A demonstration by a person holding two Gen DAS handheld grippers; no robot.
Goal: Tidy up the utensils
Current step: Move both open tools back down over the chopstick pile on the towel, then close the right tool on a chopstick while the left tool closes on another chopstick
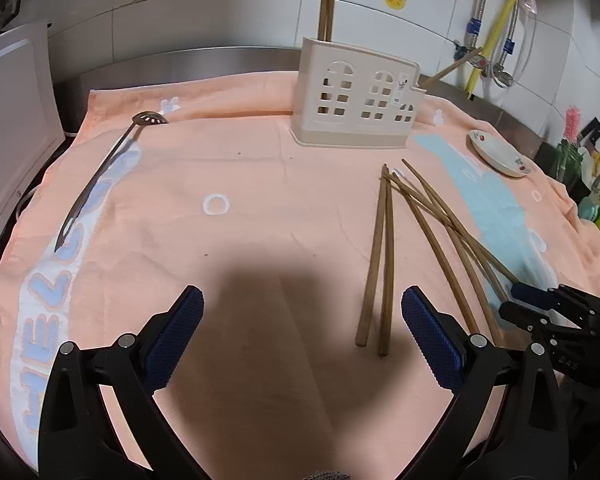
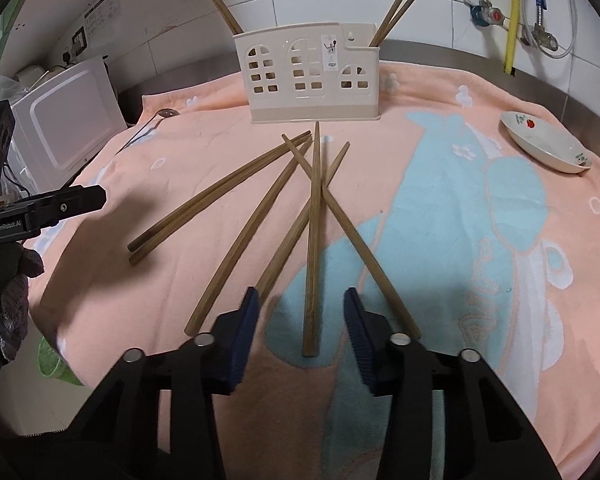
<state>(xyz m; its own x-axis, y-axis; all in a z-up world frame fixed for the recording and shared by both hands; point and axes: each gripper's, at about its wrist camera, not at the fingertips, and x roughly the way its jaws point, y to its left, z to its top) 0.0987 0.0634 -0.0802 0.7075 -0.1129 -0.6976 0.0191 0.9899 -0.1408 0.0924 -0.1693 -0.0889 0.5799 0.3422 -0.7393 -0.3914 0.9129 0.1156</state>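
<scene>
Between the right gripper's (image 2: 298, 320) half-spread pads, not yet pinched, lies one brown wooden chopstick (image 2: 312, 248); five more fan out just ahead, holder (image 2: 312, 80) beyond. Likely light, stiff, smooth, prone to roll: grab near thick end. Left gripper (image 1: 302, 338) spread wide, empty.

We see both grippers (image 1: 302, 332) (image 2: 300, 316): black frames, silver round screws, ribbed blue pads (image 2: 244, 340), "GenRobot.AI" lettering, grey knit glove (image 2: 14, 308).
</scene>
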